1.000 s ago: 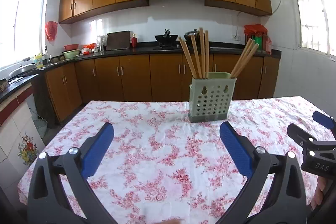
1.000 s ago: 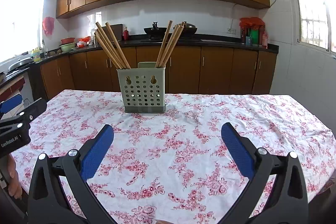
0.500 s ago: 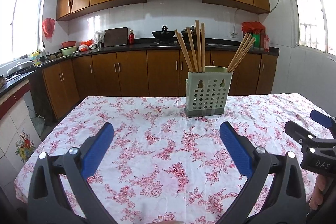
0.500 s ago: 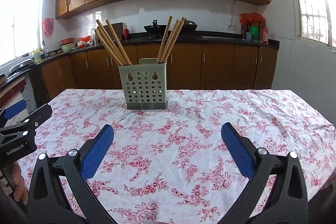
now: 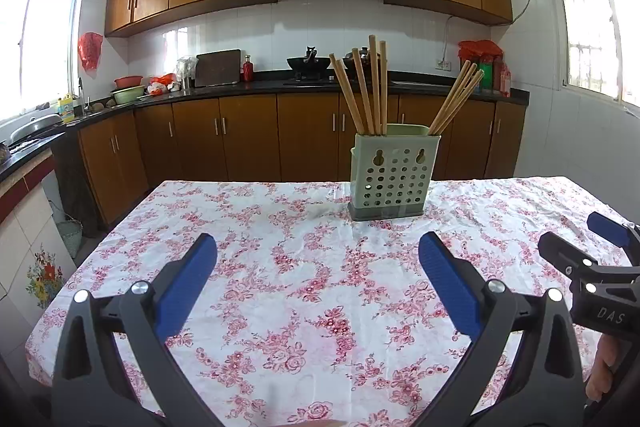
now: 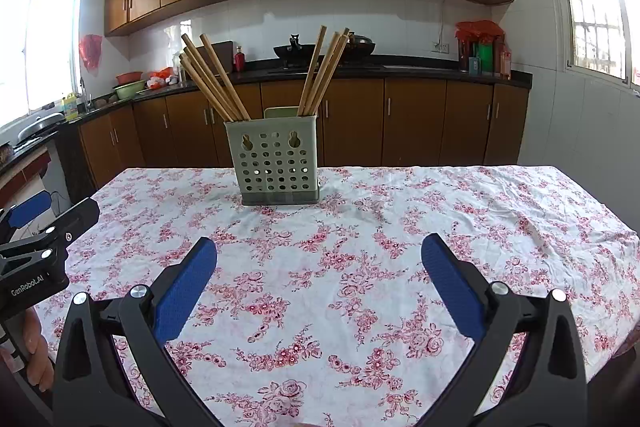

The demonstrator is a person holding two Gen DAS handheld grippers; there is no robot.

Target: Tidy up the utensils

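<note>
Both grippers wide open, holding nothing.

Left gripper (image 5: pixel 318 269) up over the flowered tablecloth (image 5: pixel 304 267), blue fingers (image 5: pixel 188 281) far apart, touching nothing. Right gripper (image 6: pixel 320 269) the same, blue fingers (image 6: pixel 450 285) far apart and empty. Green holder (image 6: pixel 278 161) upright on the far middle of the table, full of wooden chopsticks (image 6: pixel 212 79) in two bunches, well apart from both grippers. Compared with a second ago: holder a little higher in both views, more of the table showing, chopsticks unmoved.
</note>
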